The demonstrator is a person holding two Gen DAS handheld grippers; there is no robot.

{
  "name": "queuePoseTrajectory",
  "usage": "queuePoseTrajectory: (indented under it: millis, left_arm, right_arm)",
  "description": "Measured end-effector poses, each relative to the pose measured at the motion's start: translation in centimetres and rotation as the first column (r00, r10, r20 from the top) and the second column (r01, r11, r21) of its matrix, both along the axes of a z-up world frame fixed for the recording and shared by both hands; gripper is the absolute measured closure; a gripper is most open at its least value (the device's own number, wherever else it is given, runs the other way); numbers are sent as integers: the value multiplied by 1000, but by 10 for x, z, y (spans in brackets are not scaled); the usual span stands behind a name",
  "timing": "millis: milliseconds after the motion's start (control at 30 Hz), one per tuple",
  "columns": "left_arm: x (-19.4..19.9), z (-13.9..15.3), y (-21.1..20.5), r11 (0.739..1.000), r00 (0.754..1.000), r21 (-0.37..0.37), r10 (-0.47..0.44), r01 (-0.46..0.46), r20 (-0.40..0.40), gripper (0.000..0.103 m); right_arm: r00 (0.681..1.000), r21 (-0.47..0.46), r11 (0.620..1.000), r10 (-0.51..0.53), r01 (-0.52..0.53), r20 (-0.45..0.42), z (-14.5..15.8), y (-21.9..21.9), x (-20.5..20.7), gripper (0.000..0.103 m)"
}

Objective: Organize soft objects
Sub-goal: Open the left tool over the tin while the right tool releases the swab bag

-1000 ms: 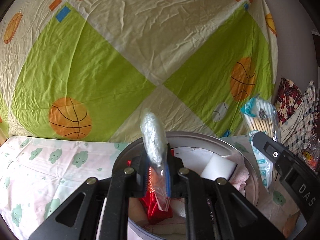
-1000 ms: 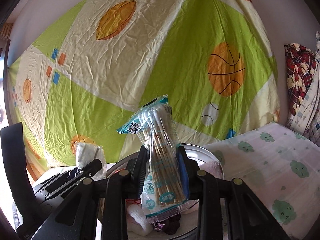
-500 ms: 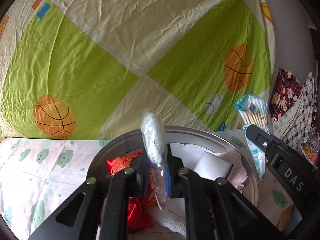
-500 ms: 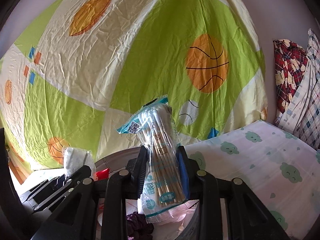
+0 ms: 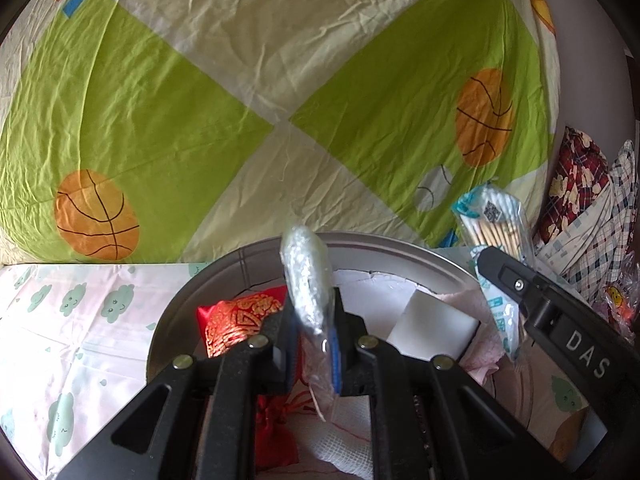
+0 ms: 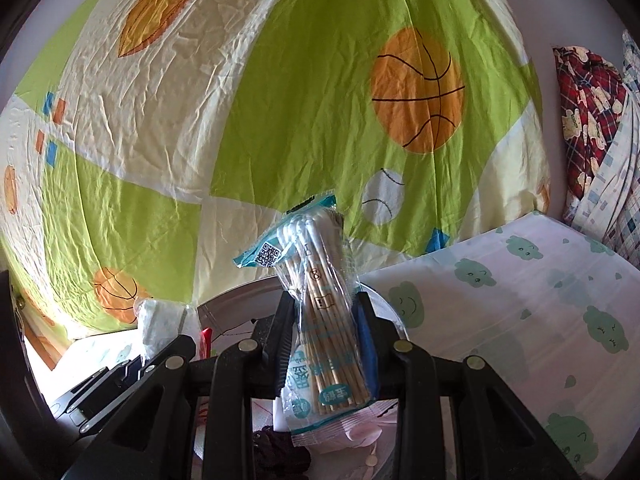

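My left gripper [image 5: 312, 320] is shut on a small clear plastic packet of white cotton [image 5: 306, 276], held upright over a round metal basin [image 5: 400, 246]. The basin holds a red embroidered pouch [image 5: 236, 318], a white sponge block [image 5: 434, 330], pink cloth [image 5: 476, 312] and white gauze [image 5: 344, 436]. My right gripper [image 6: 324, 320] is shut on a packet of cotton swabs [image 6: 320, 308], above the basin's rim [image 6: 236, 296]. The swab packet also shows in the left wrist view [image 5: 496, 224], and the cotton packet in the right wrist view [image 6: 160, 320].
A green and cream quilt with basketballs [image 5: 256, 92] stands behind the basin. The bed sheet with green clouds [image 6: 520, 304] lies around it. Plaid cloths [image 5: 580, 200] are piled at the right. A dark item [image 6: 280, 456] lies in the basin below the right gripper.
Both grippers have moved left and slightly back over the basin, each still holding its packet. More of the red pouch and basin interior shows in the left wrist view.
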State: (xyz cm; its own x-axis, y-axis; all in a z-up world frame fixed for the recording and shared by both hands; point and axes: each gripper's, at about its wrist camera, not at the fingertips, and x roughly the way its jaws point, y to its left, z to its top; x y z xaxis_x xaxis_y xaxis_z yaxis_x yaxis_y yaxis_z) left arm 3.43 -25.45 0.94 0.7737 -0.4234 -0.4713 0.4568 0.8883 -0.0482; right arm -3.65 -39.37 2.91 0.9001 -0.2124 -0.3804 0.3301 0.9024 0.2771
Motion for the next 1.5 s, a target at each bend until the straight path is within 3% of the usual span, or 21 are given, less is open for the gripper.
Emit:
queuePoseTrajectory:
  millis: [633, 1000, 1133, 1200, 1267, 1333, 1500]
  left_arm:
    - [-2, -7, -11, 994, 999, 110, -2, 7, -39, 92]
    - [-1, -8, -12, 992, 998, 123, -12, 20, -62, 93]
    - [-1, -7, -12, 992, 998, 123, -15, 23, -66, 88]
    - [-2, -5, -10, 994, 998, 111, -14, 21, -64, 66]
    - [-6, 1, -6, 996, 998, 91, -19, 24, -58, 17]
    - [-14, 7, -3, 997, 1000, 76, -15, 16, -9, 0]
    - [-24, 15, -4, 988, 997, 152, 26, -37, 78, 0]
  right_arm:
    - [989, -6, 993, 118, -119, -86, -6, 19, 20, 71]
    - [982, -9, 988, 149, -151, -112, -11, 24, 27, 69]
    - [973, 49, 980, 196, -191, -120, -16, 22, 31, 64]
    - [970, 71, 976, 214, -207, -112, -18, 20, 30, 51]
    - [976, 55, 979, 200, -196, -84, -15, 19, 25, 29]
    - [982, 35, 983, 181, -180, -44, -10, 18, 18, 25]
    - [994, 48, 994, 96, -99, 53, 4, 6, -4, 24]
